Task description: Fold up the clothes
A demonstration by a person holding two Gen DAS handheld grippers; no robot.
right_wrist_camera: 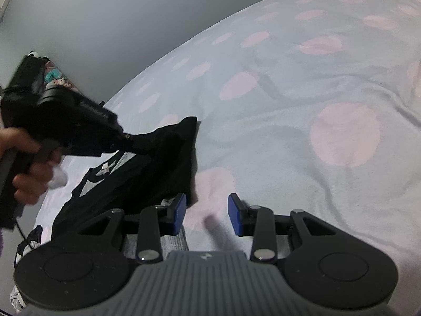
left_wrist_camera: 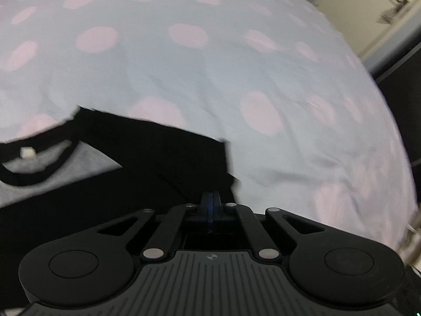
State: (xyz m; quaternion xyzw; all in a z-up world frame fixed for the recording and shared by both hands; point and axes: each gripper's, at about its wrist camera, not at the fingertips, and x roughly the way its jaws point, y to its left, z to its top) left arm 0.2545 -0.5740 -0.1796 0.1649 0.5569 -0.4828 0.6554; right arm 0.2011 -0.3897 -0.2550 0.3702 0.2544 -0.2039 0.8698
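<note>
A black and grey shirt (left_wrist_camera: 163, 155) lies on a pale blue bedspread with pink dots (left_wrist_camera: 210, 65). Its neckline and white tag show at the left of the left wrist view. My left gripper (left_wrist_camera: 210, 200) is shut on a black edge of the shirt and lifts it. In the right wrist view the shirt (right_wrist_camera: 168, 163) hangs from the left gripper (right_wrist_camera: 142, 147), held in a hand at the left. My right gripper (right_wrist_camera: 207, 212) is open and empty, just right of the shirt's edge, over the bedspread (right_wrist_camera: 302, 105).
A grey wall (right_wrist_camera: 92, 26) runs behind the bed. Small toys (right_wrist_camera: 55, 77) sit by the wall at the left. A cream door (left_wrist_camera: 368, 18) and dark furniture (left_wrist_camera: 402, 100) stand beyond the bed's right edge. More clothing (right_wrist_camera: 29, 239) lies at the lower left.
</note>
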